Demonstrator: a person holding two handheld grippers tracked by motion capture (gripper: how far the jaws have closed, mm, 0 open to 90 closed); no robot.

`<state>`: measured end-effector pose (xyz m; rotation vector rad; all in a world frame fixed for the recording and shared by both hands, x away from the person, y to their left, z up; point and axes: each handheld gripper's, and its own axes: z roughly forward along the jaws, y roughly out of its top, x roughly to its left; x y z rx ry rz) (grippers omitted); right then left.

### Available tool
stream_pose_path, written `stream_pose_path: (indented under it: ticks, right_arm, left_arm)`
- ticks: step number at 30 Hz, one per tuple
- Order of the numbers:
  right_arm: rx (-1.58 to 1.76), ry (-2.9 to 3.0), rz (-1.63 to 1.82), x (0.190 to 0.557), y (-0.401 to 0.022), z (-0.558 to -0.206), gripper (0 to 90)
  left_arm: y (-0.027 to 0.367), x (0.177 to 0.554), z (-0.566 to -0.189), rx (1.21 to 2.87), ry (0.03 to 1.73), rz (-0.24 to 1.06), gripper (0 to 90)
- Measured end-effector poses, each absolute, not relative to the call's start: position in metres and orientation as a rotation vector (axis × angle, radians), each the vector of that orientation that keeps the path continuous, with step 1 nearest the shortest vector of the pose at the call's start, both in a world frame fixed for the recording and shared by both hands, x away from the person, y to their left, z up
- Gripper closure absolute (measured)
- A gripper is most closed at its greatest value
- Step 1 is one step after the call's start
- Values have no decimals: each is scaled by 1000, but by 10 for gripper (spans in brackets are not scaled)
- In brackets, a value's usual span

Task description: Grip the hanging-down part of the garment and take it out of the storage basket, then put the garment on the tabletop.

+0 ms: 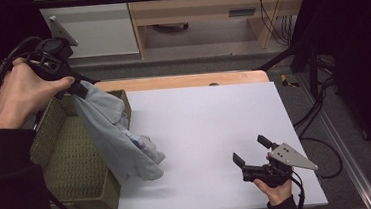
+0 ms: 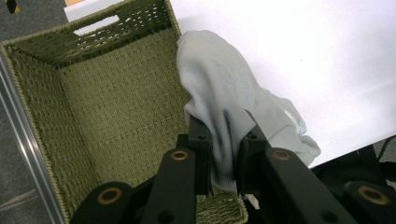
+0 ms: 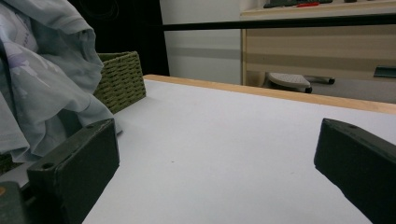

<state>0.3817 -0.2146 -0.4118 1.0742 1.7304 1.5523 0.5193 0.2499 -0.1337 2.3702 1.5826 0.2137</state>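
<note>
At the upper left of the high view, the left gripper [image 1: 78,88] has its jaws clamped on a pale blue-grey garment [image 1: 121,137], pinching a gathered fold at the cloth's top end. In the left gripper view the same gripper [image 2: 223,154] shows its two black jaws drawn in close, with the fabric [image 2: 224,88] bunched between the pads and hanging away from them.

Garment: one item, soft knit, hanging from the jaws in a long slanting drape toward the centre-left of the high view. Its lower end lies crumpled on the table, just outside the basket's right wall. Its upper part crosses over that wall's rim.

Basket [image 1: 73,163]: one item, woven, olive green, rectangular, at the left edge of the table. In the left gripper view its interior [image 2: 116,107] shows bare weave, with a slot handle in the far wall.

Right gripper [image 1: 250,152]: lower right of the high view, held low over the table, jaws spread wide with nothing between them. In the right gripper view its two black jaws stand far apart at either side of the frame, bare tabletop between.

Table [image 1: 214,117]: white top, wooden far edge.
</note>
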Motion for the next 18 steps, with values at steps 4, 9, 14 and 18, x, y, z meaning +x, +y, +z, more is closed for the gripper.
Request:
stream_pose_path:
  ticks: [4, 9, 14, 18]
  right_arm:
    - [1086, 1731, 1549, 382, -216, -413, 2]
    - [1079, 1730, 1557, 381, -217, -413, 2]
    - [1087, 1735, 1557, 381, -217, -412, 2]
    - [1090, 1737, 1563, 380, -216, -412, 2]
  left_arm:
    - [250, 519, -134, 2373, 1580, 214, 789]
    - [244, 518, -133, 2378, 1551, 213, 789]
    - [227, 516, -132, 2416, 1498, 227, 789]
    - [209, 512, -132, 2446, 1446, 239, 790]
